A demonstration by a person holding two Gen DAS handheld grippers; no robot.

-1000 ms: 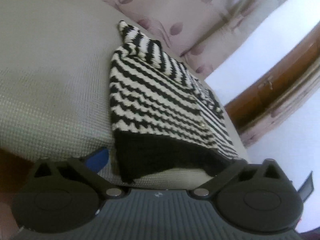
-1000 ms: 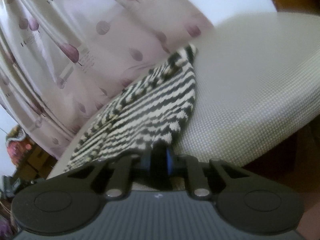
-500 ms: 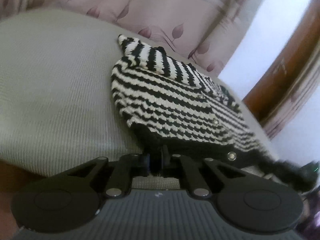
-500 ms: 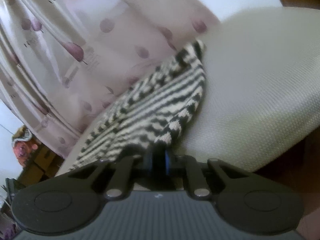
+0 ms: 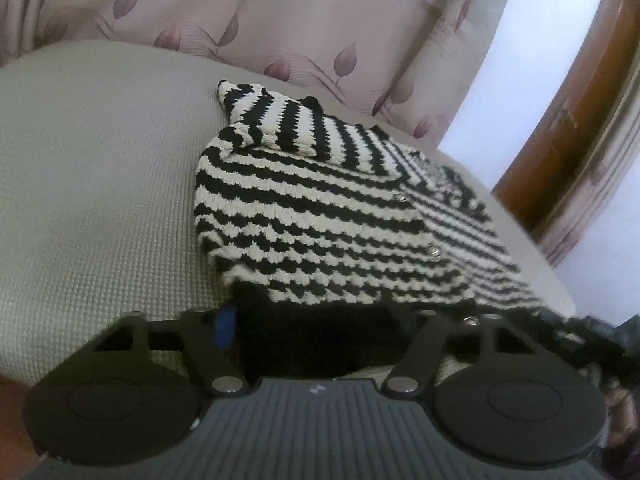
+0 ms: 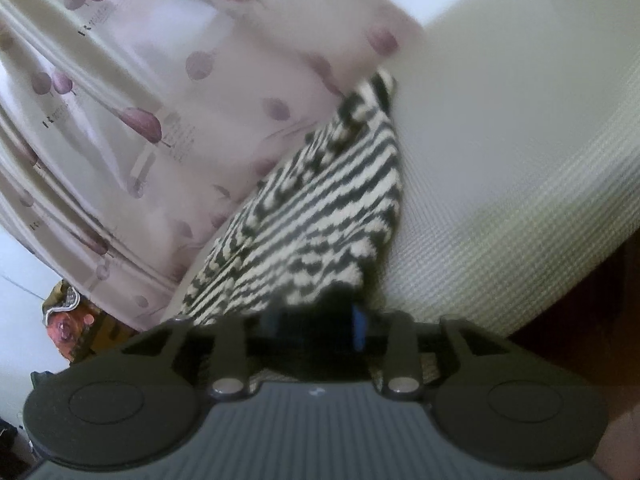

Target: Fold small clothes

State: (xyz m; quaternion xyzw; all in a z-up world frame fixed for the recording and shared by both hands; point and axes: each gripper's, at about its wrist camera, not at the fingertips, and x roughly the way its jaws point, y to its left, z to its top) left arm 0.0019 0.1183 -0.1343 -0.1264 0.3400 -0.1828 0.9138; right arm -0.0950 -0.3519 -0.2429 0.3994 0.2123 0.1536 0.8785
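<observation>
Both grippers loosening on the striped sweater (image 5: 320, 216)

Left gripper (image 5: 316, 328) and right gripper (image 6: 316, 324) have just been opening, jaws apart around its black hem (image 5: 320, 340).

Black hem of the striped cardigan (image 5: 320, 216) hides the left gripper's (image 5: 316, 330) fingertips; right view blurred, the hem masking the pads of the right gripper (image 6: 316, 326).

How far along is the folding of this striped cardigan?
Done: one sleeve lies folded across the striped cardigan on the cushion. In hand: its black hem sits between the jaws of left gripper and right gripper, both just opening. Left: probably folding the body over.
</observation>
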